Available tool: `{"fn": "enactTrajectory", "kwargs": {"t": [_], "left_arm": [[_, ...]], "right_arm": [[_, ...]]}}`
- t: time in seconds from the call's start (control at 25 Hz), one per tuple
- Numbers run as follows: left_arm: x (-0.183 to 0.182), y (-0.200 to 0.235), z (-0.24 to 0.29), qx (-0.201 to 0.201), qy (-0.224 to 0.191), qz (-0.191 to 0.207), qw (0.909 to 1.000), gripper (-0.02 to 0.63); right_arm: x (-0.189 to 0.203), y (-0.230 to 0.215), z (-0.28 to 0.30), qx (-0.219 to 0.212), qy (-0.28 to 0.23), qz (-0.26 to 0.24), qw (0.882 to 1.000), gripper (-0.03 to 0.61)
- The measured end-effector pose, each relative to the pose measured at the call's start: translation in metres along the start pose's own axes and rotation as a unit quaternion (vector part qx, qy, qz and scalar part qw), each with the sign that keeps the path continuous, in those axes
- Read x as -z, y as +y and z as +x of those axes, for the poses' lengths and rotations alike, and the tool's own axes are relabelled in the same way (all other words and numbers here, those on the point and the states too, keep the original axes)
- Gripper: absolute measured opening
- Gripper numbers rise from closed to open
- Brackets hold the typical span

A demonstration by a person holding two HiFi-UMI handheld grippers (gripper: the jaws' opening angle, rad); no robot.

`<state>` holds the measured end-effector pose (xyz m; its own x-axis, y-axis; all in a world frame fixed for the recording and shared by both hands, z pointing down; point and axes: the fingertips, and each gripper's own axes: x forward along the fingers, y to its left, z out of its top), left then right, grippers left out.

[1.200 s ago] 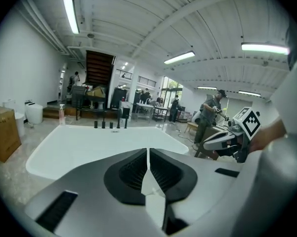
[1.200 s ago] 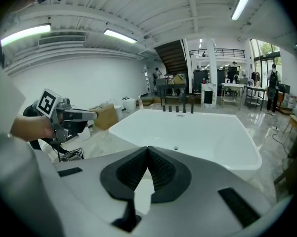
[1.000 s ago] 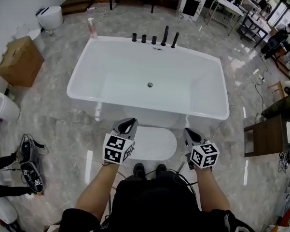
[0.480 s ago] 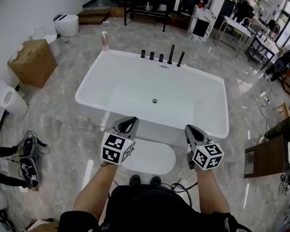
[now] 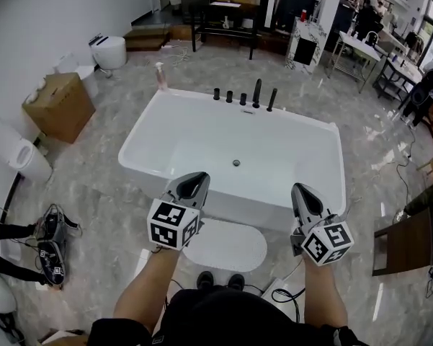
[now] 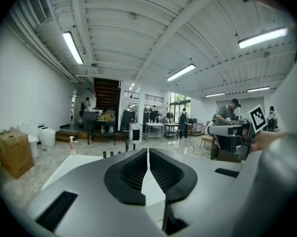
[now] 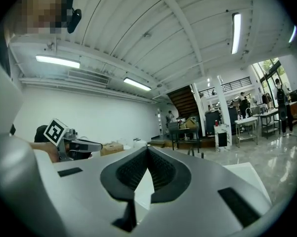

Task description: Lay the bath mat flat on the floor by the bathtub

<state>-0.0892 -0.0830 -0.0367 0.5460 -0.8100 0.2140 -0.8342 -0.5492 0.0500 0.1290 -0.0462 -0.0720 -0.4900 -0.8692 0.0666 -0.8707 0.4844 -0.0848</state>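
A white oval bath mat (image 5: 226,244) lies flat on the marble floor, right against the near side of the white bathtub (image 5: 234,150). In the head view my left gripper (image 5: 199,180) is held up above the mat's left end, shut and empty. My right gripper (image 5: 300,190) hangs above and right of the mat, also shut with nothing in it. In the left gripper view the jaws (image 6: 148,152) meet at the tips and point level across the room. The right gripper view shows its jaws (image 7: 148,149) closed the same way. The person's shoes (image 5: 220,280) stand just before the mat.
Black taps (image 5: 243,94) stand on the tub's far rim. A cardboard box (image 5: 60,105) and a white toilet (image 5: 108,51) are at the left. Gear and cables (image 5: 49,247) lie on the floor at the near left. A dark table (image 5: 413,238) stands at the right.
Both grippers have risen from just over the mat to a higher, more level pose. The head camera has tipped up, so the tub and mat sit lower in view. The mat stays put.
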Motion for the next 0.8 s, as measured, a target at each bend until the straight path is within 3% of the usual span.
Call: {"fn": "enactTrajectory", "kwargs": {"t": [0.2, 0.4, 0.52, 0.8], "left_arm": [[-0.009, -0.005, 0.005, -0.001, -0.032, 0.022, 0.9993, 0.023], [-0.012, -0.009, 0.004, 0.015, -0.056, 0.022, 0.9981, 0.014], [-0.015, -0.013, 0.006, 0.027, -0.052, 0.021, 0.9981, 0.012], [-0.014, -0.003, 0.013, 0.004, -0.026, 0.012, 0.9996, 0.012]], "right_arm": [[0.007, -0.016, -0.012, 0.033, -0.004, -0.024, 0.999, 0.011], [0.006, -0.019, -0.011, 0.033, -0.005, -0.027, 0.999, 0.011], [0.000, -0.024, -0.009, 0.028, -0.008, -0.010, 1.000, 0.011], [-0.011, -0.032, -0.002, 0.024, -0.017, -0.014, 0.999, 0.011]]}}
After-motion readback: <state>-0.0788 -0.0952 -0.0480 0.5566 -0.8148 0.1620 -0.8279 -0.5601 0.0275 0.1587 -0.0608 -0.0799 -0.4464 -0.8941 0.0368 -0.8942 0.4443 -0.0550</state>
